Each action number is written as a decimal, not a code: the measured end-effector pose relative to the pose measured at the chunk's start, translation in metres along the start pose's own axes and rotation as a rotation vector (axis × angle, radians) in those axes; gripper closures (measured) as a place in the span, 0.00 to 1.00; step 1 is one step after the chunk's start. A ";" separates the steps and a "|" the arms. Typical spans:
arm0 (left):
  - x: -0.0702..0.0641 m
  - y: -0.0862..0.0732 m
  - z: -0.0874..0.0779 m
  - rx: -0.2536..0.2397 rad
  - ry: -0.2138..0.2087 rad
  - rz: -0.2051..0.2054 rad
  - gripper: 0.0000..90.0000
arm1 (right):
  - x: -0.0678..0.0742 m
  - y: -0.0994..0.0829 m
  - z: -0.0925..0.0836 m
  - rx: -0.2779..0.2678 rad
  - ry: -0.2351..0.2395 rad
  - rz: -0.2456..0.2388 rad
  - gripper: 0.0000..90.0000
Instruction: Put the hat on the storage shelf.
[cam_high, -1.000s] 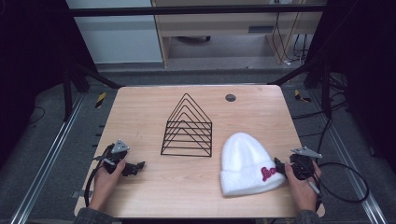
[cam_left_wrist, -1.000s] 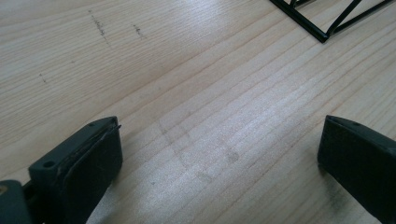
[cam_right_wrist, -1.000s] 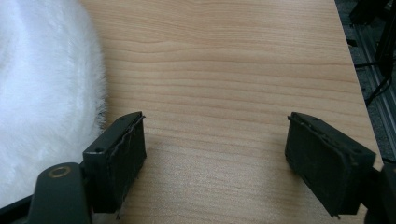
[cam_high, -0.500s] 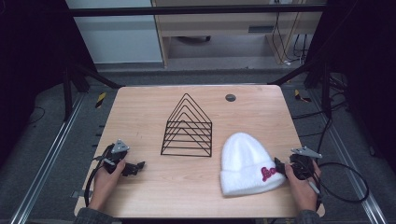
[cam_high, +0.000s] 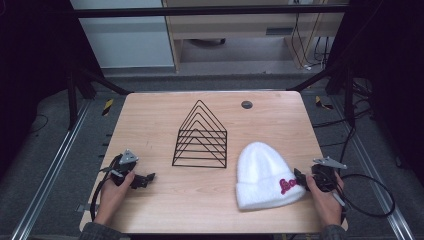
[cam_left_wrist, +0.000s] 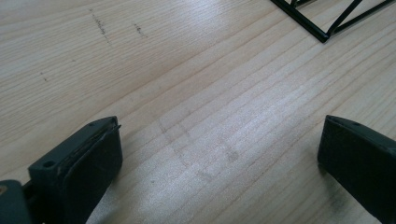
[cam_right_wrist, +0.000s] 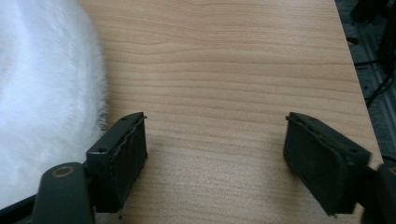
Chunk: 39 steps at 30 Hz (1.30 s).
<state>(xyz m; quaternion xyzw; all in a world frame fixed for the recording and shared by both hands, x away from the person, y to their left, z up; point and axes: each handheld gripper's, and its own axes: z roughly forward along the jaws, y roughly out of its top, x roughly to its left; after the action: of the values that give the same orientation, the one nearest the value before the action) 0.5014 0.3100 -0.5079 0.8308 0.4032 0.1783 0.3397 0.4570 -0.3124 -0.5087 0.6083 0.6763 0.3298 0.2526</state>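
The right gripper (cam_high: 300, 178) sits with its jaws wide and nothing between them, though they have just been closing a little, and the white beanie (cam_high: 265, 175) lies just beside its left jaw, fur brushing the pad. The left gripper (cam_high: 145, 179) rests wide open and empty on the table (cam_high: 150, 120), the black wire file rack (cam_high: 201, 137) ahead of it. If the right closes where it stands, I'd expect it to pinch only loose fur or bare wood, and the soft hat could slip free.
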 end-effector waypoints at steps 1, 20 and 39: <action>0.000 0.000 0.000 0.000 0.000 0.000 0.00 | 0.000 0.000 0.000 0.000 0.000 0.000 0.27; 0.000 0.000 0.000 -0.002 0.000 -0.001 0.00 | 0.065 0.111 -0.029 0.063 0.111 -0.264 0.48; 0.000 0.000 0.000 -0.001 -0.002 0.001 0.00 | 0.094 0.126 0.035 0.229 0.213 -0.288 0.57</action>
<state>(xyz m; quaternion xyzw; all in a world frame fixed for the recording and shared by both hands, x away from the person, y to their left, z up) 0.5016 0.3101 -0.5079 0.8310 0.4025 0.1778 0.3402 0.5529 -0.2089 -0.4308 0.4920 0.8121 0.2736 0.1534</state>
